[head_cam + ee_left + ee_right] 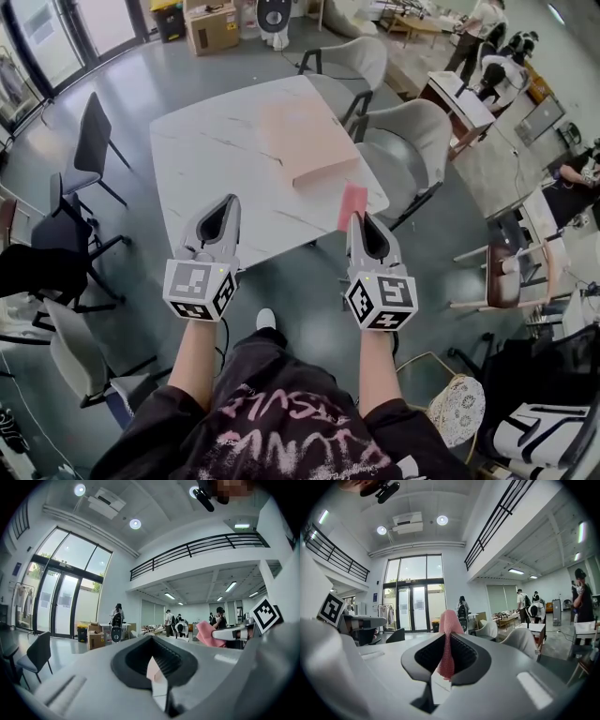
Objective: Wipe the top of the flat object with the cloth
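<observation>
Pink cloth [352,204] clamped in right gripper [362,219], by bench [187,159] near edge | left gripper [227,201] jaws together | pale-pink flat object [305,141] lies on bench, apart from cloth

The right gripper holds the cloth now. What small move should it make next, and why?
Probably move the right gripper forward and down toward the flat pink object. Its jaws are shut on the pink cloth, which is short of the object lying on the white table and does not touch it.
</observation>
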`<state>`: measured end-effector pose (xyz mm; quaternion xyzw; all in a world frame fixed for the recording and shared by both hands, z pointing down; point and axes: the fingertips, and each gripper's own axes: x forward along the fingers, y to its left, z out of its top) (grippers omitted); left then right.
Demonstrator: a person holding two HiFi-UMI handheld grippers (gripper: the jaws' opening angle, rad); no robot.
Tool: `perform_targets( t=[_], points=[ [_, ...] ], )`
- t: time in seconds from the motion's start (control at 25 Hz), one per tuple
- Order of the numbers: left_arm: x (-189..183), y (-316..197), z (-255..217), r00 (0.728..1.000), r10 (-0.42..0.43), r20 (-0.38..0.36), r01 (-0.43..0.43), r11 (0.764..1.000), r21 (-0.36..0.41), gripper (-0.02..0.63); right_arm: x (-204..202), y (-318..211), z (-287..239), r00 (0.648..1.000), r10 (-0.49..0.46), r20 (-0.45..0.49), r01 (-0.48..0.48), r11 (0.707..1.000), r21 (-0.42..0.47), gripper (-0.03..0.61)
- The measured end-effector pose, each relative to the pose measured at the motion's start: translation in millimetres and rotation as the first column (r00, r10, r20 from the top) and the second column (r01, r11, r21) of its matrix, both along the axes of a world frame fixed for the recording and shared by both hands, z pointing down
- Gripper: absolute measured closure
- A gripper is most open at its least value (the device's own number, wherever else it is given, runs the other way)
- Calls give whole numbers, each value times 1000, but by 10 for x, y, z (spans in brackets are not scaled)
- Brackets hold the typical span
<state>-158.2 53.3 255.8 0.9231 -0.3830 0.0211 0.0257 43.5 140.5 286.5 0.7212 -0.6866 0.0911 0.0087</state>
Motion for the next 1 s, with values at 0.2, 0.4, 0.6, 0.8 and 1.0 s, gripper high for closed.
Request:
perform_targets(
  t=[0.2,0.4,0.6,0.8,1.0],
  points=[
    [-30,-278,-2,1000,-6,19,7,1000,-20,612,-12,-228,-50,1000,13,-2,-13,1000,-2,526],
    [-32,-496,-49,1000,17,8,-17,1000,-22,612,-53,-435,-81,1000,30,7,-30,1000,4,526],
    [36,-630,-72,999,39,7,-39,999,-9,612,-25,-557,-92,999,39,11,-39,999,10,526],
    [83,-710,-61,999,50,4,-50,999,-3,614,-2,-622,-82,999,44,7,-44,999,4,526],
    [106,-809,-17,998,70,1,-70,997,-21,614,5,-713,-55,999,51,7,-51,999,-4,526]
  ],
)
